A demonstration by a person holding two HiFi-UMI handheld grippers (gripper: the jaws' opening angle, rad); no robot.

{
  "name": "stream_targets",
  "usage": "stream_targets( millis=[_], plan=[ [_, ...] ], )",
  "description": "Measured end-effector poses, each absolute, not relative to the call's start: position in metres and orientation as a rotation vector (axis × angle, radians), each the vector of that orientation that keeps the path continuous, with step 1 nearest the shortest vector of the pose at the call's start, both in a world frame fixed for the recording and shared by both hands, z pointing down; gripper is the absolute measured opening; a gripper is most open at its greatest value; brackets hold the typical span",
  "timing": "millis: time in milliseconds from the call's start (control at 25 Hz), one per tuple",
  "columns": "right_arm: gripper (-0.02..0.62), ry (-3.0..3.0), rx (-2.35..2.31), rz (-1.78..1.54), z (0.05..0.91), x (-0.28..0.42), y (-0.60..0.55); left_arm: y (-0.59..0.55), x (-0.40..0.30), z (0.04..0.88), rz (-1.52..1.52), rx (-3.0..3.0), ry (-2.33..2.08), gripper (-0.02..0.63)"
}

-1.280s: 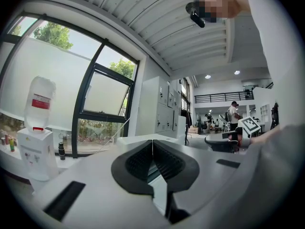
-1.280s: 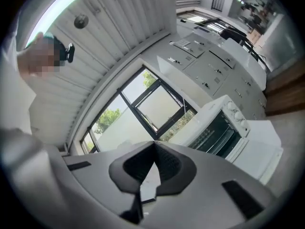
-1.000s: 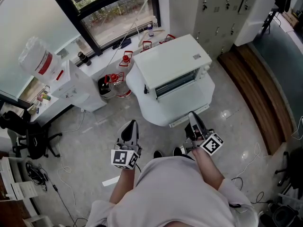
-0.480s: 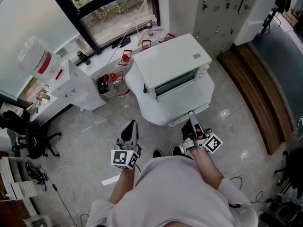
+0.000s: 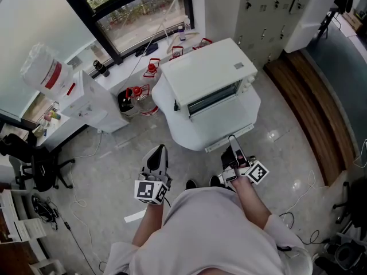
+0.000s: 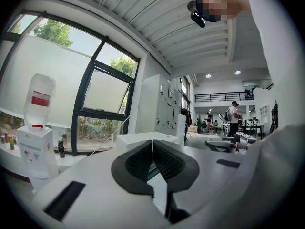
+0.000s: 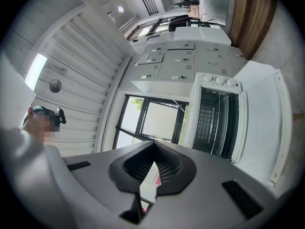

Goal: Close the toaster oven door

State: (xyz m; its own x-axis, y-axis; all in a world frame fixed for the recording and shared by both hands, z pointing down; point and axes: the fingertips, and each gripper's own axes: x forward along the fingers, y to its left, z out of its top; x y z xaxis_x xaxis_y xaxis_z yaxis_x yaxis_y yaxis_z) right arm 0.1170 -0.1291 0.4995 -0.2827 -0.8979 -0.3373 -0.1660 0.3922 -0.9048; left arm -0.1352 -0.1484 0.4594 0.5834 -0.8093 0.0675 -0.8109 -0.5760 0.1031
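Right tool (image 5: 231, 138), jaws together, is hovering at the lowered toaster oven door (image 5: 223, 122); glancing contact is risking slip-off.

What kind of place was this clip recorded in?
Likely an office or lab workspace: metal lockers, a water dispenser beside the window, and a black office chair.

Head view: the oven (image 5: 207, 73) hides its inside under its own top, and only a dark sliver shows. The right tongs (image 5: 232, 139) overlap the open door's (image 5: 221, 122) front edge, so I can't call contact. In the left gripper view, the left tongs (image 6: 152, 142) block most of the oven. The small items (image 5: 182, 36) by the window are too tiny to identify.
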Motion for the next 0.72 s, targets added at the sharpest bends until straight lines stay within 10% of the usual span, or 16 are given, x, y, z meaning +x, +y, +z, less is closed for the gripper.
stream_targets(
  millis=[720],
  plan=[
    [0.009,1.679,-0.961,-1.065,0.583,0.127,-0.134,-0.158,-0.139,0.462,0.059,2.691,-1.379,0.020]
  ],
)
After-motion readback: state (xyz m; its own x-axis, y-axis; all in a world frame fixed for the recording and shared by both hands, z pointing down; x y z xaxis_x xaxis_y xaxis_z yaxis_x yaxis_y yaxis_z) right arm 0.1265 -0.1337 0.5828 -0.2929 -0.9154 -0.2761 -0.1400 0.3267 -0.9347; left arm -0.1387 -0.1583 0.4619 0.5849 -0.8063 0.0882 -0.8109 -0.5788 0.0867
